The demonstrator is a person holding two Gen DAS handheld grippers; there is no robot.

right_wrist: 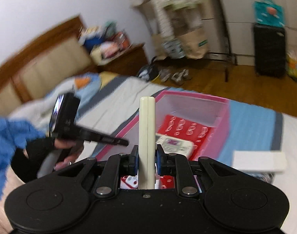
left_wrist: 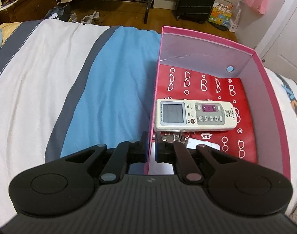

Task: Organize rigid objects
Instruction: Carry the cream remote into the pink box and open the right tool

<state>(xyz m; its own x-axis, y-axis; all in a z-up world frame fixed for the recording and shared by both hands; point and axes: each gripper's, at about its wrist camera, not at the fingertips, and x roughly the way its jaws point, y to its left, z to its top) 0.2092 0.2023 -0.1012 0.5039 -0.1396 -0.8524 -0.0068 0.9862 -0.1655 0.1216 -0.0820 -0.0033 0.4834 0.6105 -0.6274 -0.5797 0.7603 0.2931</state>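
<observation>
A pink box (left_wrist: 206, 38) with a red glasses-print floor (left_wrist: 251, 136) sits on the bed. A white air-conditioner remote (left_wrist: 195, 117) lies flat inside it, with a metal item (left_wrist: 175, 137) and a small white item (left_wrist: 204, 146) just nearer. My left gripper (left_wrist: 152, 148) is shut on the box's left wall at the near corner. In the right wrist view my right gripper (right_wrist: 147, 156) is shut on a cream remote (right_wrist: 147, 128), held upright and edge-on above the pink box (right_wrist: 191, 95). A gloved hand (right_wrist: 68, 146) holds the left gripper (right_wrist: 125, 142) at the box's left side.
The bed cover (left_wrist: 51, 78) is white with grey and blue bands. A white rectangular box (right_wrist: 259, 160) lies on the bed right of the pink box. Beyond the bed are a wooden floor (left_wrist: 129, 11), shoes, paper bags, a black suitcase (left_wrist: 197, 0) and a cluttered nightstand (right_wrist: 125, 58).
</observation>
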